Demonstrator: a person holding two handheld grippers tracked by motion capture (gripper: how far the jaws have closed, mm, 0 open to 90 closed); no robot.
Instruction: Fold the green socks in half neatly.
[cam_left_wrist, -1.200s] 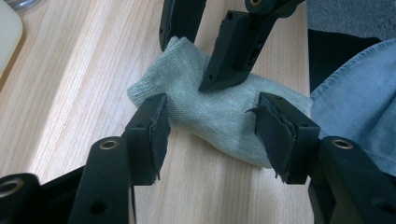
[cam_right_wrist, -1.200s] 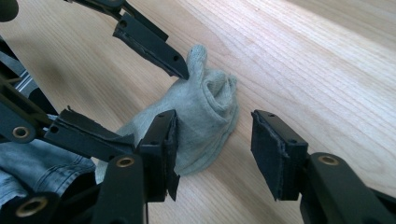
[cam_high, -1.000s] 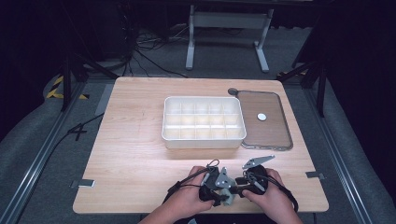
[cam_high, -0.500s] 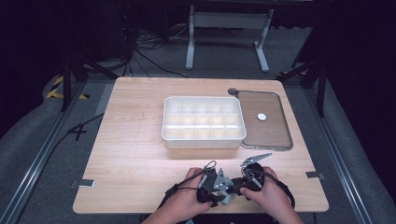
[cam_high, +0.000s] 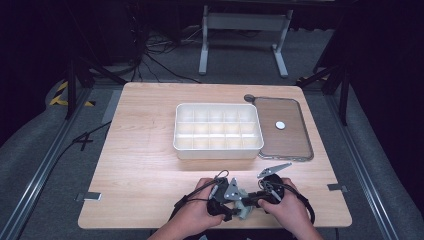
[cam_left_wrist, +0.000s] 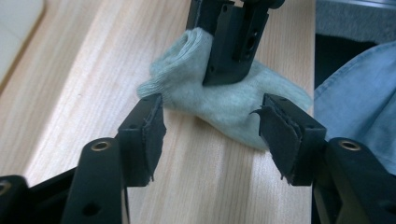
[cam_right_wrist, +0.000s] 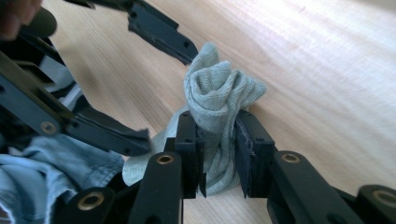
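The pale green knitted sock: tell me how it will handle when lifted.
The pale green knitted sock is probably floppy: it bunches and folds where the right gripper pinches it. It likely sags rather than holding shape. Its fuzzy knit suggests it is light and unlikely to slip.

Your left gripper (cam_left_wrist: 210, 128) and right gripper (cam_right_wrist: 218, 149) were both black, with flat rubbery pads (cam_left_wrist: 142, 135) on jaws fixed by brass-coloured screws (cam_right_wrist: 165, 159), grey three-cornered plates (cam_high: 231, 190) on top, black cables (cam_high: 182, 205) trailing behind, and you wore a blue denim sleeve (cam_left_wrist: 357, 98).
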